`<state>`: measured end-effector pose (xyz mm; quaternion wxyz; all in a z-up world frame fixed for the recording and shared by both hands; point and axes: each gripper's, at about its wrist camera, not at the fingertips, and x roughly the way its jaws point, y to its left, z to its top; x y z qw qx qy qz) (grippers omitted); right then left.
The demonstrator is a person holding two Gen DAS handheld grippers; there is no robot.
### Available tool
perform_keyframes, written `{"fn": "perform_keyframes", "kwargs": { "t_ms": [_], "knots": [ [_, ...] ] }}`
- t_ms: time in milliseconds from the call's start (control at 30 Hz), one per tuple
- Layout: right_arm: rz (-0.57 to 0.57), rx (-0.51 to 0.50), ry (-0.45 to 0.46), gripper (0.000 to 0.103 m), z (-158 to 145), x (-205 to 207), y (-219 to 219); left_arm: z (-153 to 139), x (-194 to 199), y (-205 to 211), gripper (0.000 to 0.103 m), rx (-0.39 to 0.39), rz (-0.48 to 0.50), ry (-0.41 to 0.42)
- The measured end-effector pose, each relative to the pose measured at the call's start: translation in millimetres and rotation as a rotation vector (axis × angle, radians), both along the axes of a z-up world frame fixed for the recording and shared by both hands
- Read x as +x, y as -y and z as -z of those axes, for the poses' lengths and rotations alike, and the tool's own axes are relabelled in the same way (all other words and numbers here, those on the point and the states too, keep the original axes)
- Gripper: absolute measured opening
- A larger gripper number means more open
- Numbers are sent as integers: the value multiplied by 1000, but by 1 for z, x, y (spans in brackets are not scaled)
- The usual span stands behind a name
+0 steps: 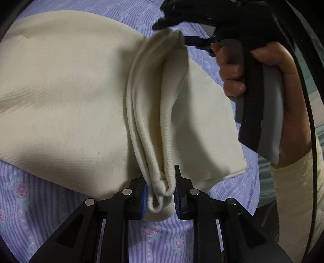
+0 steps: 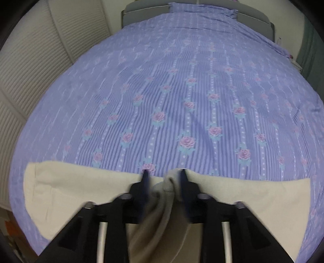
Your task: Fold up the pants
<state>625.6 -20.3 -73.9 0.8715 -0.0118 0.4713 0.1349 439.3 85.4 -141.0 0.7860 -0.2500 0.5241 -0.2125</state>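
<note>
Cream pants [image 1: 70, 91] lie spread on the bed. A folded strip with a ribbed band [image 1: 154, 121] rises off them between the two grippers. My left gripper [image 1: 160, 194] is shut on the near end of that band, blue pads pressing both sides. The far end of the strip reaches my right gripper [image 1: 168, 30], held in a bare hand [image 1: 232, 66]. In the blurred right wrist view the right gripper [image 2: 164, 176] has its jaws apart. Bunched cream fabric [image 2: 170, 188] hangs between them, lying against the right finger with a gap on the left. The pants [image 2: 81, 186] stretch across below.
A purple striped bedsheet with pink roses [image 2: 182, 91] covers the bed and runs far ahead of the right gripper. White ribbed panels [image 2: 40, 50] stand at the left. A grey headboard [image 2: 145, 6] ends the bed. A cream sleeve [image 1: 293, 192] is at the right.
</note>
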Motion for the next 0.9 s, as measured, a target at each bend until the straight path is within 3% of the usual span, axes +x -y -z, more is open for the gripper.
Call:
{"fn": "perform_keyframes", "kwargs": {
  "t_ms": [133,200,300,433,500,567,600,667,767,900],
  "knots": [
    [-25,8,130,57,-30,-38,18,1,-8,-10,23,-7,-7,2],
    [-20,-6,200,67,-43,-59,29,2,-11,-14,24,-10,-21,-3],
    [-11,-47,312,70,-60,-95,49,0,-15,-20,28,2,-43,-8],
    [-4,-159,289,71,-49,-112,54,-4,-23,-27,31,30,-70,-22],
    [14,-182,269,71,-40,-114,60,-7,-31,-31,38,65,-96,-33],
    [52,-179,227,71,-29,-120,73,-13,-37,-38,41,150,-147,-47],
    [63,-156,218,71,-24,-128,80,-20,-45,-44,39,240,-205,-40],
    [111,-122,222,71,-19,-146,97,-35,-57,-52,39,315,-250,31],
    [200,-98,281,71,-9,-182,127,-56,-65,-59,40,307,-250,106],
    [311,-89,295,71,13,-220,166,-74,-58,-48,40,281,-198,191]
  ]
}}
